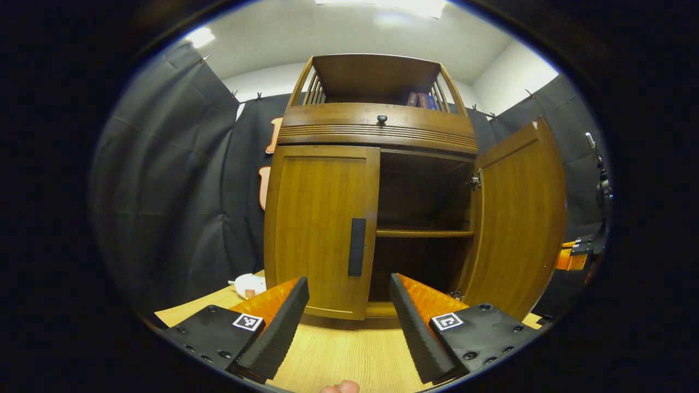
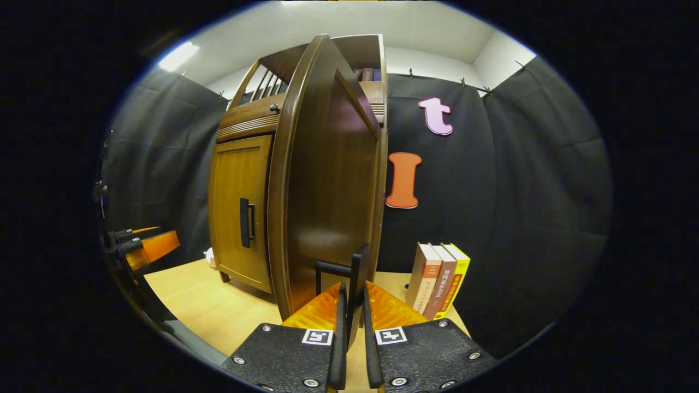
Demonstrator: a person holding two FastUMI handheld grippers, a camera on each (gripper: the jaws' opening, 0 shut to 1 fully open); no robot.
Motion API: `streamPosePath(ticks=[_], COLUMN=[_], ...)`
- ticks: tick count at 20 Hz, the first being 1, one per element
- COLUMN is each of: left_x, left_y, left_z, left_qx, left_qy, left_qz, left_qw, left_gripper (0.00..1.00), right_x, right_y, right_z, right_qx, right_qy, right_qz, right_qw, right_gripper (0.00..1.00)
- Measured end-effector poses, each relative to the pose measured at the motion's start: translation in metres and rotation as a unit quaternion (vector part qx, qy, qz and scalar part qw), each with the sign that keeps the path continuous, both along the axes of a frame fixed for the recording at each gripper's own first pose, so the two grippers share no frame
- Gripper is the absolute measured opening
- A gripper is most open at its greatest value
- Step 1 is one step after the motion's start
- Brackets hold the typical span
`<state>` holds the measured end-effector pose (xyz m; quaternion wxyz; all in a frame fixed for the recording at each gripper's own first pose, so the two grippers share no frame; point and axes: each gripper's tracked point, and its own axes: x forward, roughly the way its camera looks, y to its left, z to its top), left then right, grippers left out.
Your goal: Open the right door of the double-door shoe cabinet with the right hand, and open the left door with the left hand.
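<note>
One door of the shoe cabinet (image 1: 377, 180) is done: your right gripper (image 2: 352, 305) has its fingers pinched on the right door's handle (image 2: 357, 273), with the right door (image 1: 519, 218) swung wide. The left door (image 1: 322, 229) sits closed. Your left gripper (image 1: 349, 311) is spread wide and holds nothing, aimed at the cabinet's base. The left door's handle (image 1: 357, 246), a dark vertical bar, lies straight ahead and above the fingers, so raise and advance, keeping the fingers either side of its upright axis.

Wooden table (image 1: 349, 355): shoe cabinet (image 1: 322, 229), books (image 2: 439, 281), white object (image 1: 249, 285).
</note>
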<state>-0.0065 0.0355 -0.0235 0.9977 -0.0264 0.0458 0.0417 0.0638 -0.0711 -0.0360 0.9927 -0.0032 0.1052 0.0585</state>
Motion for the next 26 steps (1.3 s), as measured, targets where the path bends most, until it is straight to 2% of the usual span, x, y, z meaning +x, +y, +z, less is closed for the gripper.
streamPosePath(ticks=[3, 4, 6, 7, 8, 9, 11, 14, 17, 18, 19, 20, 22, 25, 26], left_x=[0.001, 0.001, 0.006, 0.009, 0.012, 0.015, 0.023, 0.039, 0.066, 0.076, 0.086, 0.097, 0.12, 0.158, 0.167], left_y=[0.0, -0.001, -0.001, -0.001, -0.001, -0.001, -0.005, -0.01, -0.014, -0.013, -0.009, -0.006, -0.003, -0.005, -0.004], left_z=[-0.003, -0.002, 0.001, 0.003, 0.004, 0.005, 0.008, 0.015, 0.014, 0.018, 0.022, 0.025, 0.026, 0.006, -0.002], left_qx=[0.001, 0.001, 0.006, 0.009, 0.01, 0.008, 0.009, 0.011, -0.003, -0.001, 0.007, 0.015, 0.024, 0.013, 0.01], left_qy=[0.007, 0.008, 0.008, 0.006, 0.005, 0.002, 0.0, -0.002, 0.009, 0.008, 0.004, 0.001, -0.001, 0.029, 0.039], left_qz=[-0.001, -0.002, -0.005, -0.005, -0.007, -0.008, -0.013, -0.018, -0.043, -0.045, -0.044, -0.043, -0.041, -0.058, -0.06], left_qw=[1.0, 1.0, 1.0, 1.0, 1.0, 1.0, 1.0, 1.0, 0.999, 0.999, 0.999, 0.999, 0.999, 0.998, 0.997], left_gripper=[0.93, 0.99, 0.97, 0.96, 0.95, 0.94, 0.93, 0.93, 0.94, 0.94, 0.94, 0.94, 0.94, 0.94, 0.94], right_x=[0.002, 0.004, 0.0, -0.006, -0.014, -0.025, -0.043, -0.065, -0.082, -0.085, -0.087, -0.089, -0.089, -0.088, -0.088], right_y=[-0.01, -0.013, -0.022, -0.028, -0.036, -0.043, -0.038, -0.043, -0.04, -0.036, -0.033, -0.03, -0.022, -0.016, -0.014], right_z=[-0.003, -0.004, -0.007, -0.009, -0.013, -0.016, -0.023, -0.027, -0.018, -0.014, -0.009, -0.006, 0.0, 0.008, 0.008], right_qx=[0.033, 0.035, 0.042, 0.041, 0.031, 0.024, 0.037, 0.02, 0.017, 0.019, 0.02, 0.018, 0.011, 0.024, 0.033], right_qy=[0.008, 0.008, 0.017, 0.02, 0.022, 0.023, 0.031, 0.037, 0.021, 0.013, 0.007, -0.001, -0.012, -0.024, -0.023], right_qz=[-0.001, 0.001, -0.006, -0.01, -0.017, -0.018, -0.009, -0.027, -0.042, -0.045, -0.049, -0.05, -0.049, -0.052, -0.053], right_qw=[0.999, 0.999, 0.999, 0.999, 0.999, 0.999, 0.999, 0.999, 0.999, 0.999, 0.999, 0.999, 0.999, 0.998, 0.998], right_gripper=[0.08, 0.08, 0.08, 0.07, 0.14, 0.06, 0.05, 0.06, 0.07, 0.14, 0.1, 0.19, 0.5, 0.96, 0.98])
